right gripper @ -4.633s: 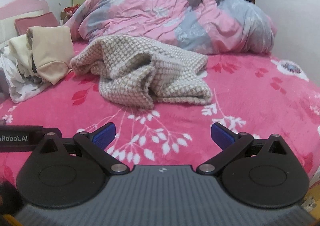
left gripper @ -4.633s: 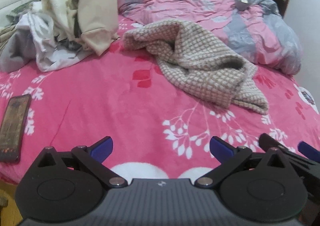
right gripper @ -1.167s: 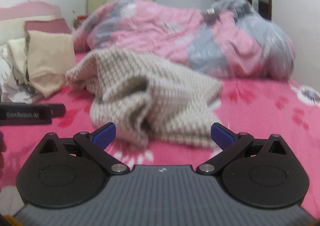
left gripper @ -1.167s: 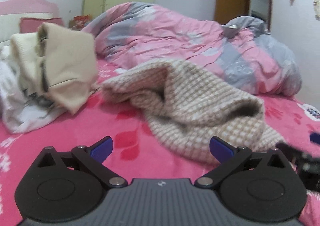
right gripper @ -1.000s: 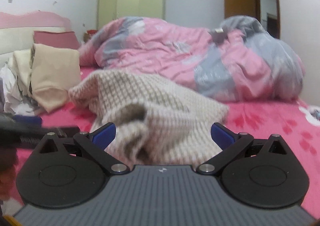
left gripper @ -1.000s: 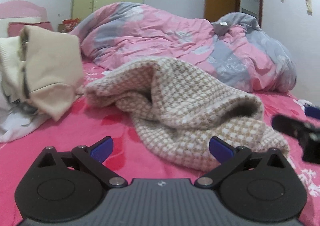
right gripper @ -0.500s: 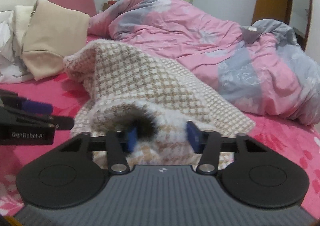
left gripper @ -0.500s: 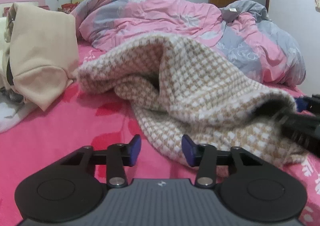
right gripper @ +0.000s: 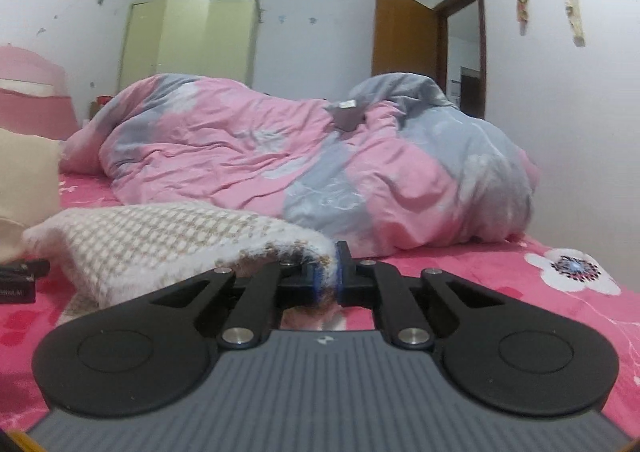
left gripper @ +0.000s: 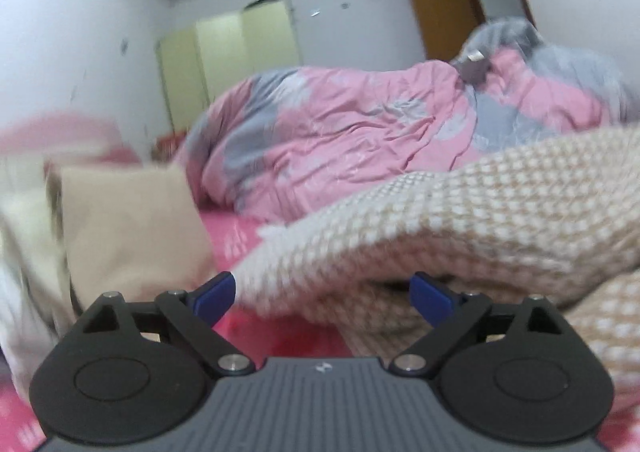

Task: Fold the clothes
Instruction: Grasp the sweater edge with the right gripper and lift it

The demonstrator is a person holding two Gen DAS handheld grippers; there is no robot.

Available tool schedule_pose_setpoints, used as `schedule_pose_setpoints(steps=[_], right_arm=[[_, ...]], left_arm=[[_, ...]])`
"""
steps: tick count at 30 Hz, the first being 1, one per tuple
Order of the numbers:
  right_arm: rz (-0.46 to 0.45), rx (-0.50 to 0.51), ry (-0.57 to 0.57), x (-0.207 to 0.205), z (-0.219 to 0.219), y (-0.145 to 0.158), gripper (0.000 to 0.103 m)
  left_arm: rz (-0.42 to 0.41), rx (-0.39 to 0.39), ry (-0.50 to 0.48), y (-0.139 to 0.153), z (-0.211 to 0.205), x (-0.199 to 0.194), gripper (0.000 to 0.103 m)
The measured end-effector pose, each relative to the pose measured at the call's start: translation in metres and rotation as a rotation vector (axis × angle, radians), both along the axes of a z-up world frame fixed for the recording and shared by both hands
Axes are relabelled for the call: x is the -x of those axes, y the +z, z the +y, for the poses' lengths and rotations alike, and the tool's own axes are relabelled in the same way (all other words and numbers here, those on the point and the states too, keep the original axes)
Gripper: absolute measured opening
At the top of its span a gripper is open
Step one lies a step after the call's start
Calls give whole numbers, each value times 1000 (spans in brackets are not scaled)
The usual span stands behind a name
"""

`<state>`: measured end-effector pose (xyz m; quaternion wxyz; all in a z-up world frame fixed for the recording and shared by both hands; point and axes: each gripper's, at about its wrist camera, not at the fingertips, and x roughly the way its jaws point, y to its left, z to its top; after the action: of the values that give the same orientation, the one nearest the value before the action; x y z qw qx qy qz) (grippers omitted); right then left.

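On the pink floral bedspread (right gripper: 500,272), at 9 o'clock of the right wrist view, the checked knit garment (right gripper: 160,240) lies rumpled, its near edge running to centre frame. The right gripper (right gripper: 327,276) has closed since half a second ago: jaws then partly apart around the fuzzy hem, now pinched nearly together with a fold of knit clamped between them.

Left gripper (left gripper: 322,290): the reverse. Half a second ago its jaws were drawn in close; now they stand wide apart, holding nothing. The garment's raised edge (left gripper: 460,220) sits between and just beyond the blue fingertips (left gripper: 214,294), filling 1 to 4 o'clock of that view. Image blurred, so the gripper is probably moving.

Beige folded item (left gripper: 132,224) at 9 o'clock, crumpled duvet (right gripper: 300,160) at 12 o'clock, both apart from the garment.

Judgement: one corner secured, the second grasp not yet made. Folding proper has not begun; the next need is a left-side hold on the hem so the piece can be lifted and spread flat. Risk: loose knit may slip or stretch from a shallow pinch.
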<state>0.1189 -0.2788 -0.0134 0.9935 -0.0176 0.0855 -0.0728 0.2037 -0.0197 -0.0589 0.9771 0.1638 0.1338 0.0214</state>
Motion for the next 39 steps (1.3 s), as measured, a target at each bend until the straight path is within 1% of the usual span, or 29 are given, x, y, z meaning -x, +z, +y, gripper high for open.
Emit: schedule_pose_setpoints(steps=[3,5,6,7,8,9,10,11,12,15,20,24,26,28,33,36,38,39], right_arm=[[-17,-37,16,3,-5,-2,5],[-35,-42,31,6,-4,1,5],[-45,-40,38,7,-3,3,5],[-55,-39,45,8,-2,5,5],[-65,-37,53,9,-2,6,5],[-75,-35,60,11,-1,8,5],[-85,-34,67,12,0,10,5],[-95,-32,75,13,1,12,5],[-104,-31,81,14,1,15,5],[-133,-11,84,18,4,22,5],[-187,-2,68,37,-1,37,5],[-217,10,72,67,-5,52,5],[-230,15,76,85,-8,59,5],[-243,19,79,106,-10,67,5],[-300,15,101,170,-17,91,5],[-349,9,128,205,-20,109,5],[-384,3,148,223,-22,122,5],[-402,-2,159,229,-24,129,5]], left_arm=[[8,-143,-18,-13,-16,-19,95],[1,-205,-23,-20,-23,-28,93],[-5,-226,-27,-22,-25,-33,88],[-9,-231,-26,-22,-26,-36,82],[-13,-224,-20,-21,-26,-38,68],[-16,-216,-14,-19,-27,-40,59],[-19,-209,-8,-18,-27,-42,55],[-30,-186,0,-15,-26,-43,42],[-47,-152,4,-11,-25,-41,34],[-90,-50,-7,4,-19,-29,24],[-167,-9,-26,27,-20,4,20],[-220,45,-30,53,-16,45,19],[-245,72,-38,67,-13,73,19],[-266,83,-55,80,-10,104,19],[-276,153,-101,111,3,179,18],[-320,156,-115,129,10,224,18],[-342,163,-130,143,14,244,18],[-334,174,-140,150,18,247,18]])
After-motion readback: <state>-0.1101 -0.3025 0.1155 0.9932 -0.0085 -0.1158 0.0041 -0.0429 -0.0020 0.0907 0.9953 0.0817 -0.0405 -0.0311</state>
